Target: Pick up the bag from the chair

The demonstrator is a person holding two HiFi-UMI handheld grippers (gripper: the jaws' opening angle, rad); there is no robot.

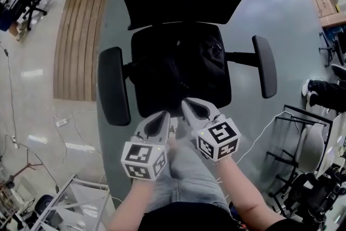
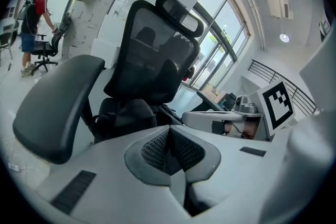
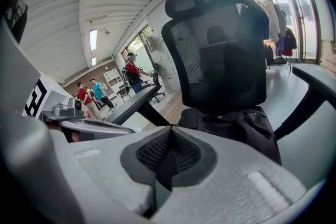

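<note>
A black bag lies slumped on the seat of a black office chair. In the left gripper view the bag sits under the mesh backrest; in the right gripper view the bag fills the seat. My left gripper hovers at the seat's front edge, jaws closed with nothing between them. My right gripper is beside it, slightly further forward over the seat edge, also shut and empty. Neither touches the bag.
The chair's armrests flank the seat on both sides. A wooden floor strip lies to the left, cables and a metal frame lower left, a black rack to the right. People stand far off.
</note>
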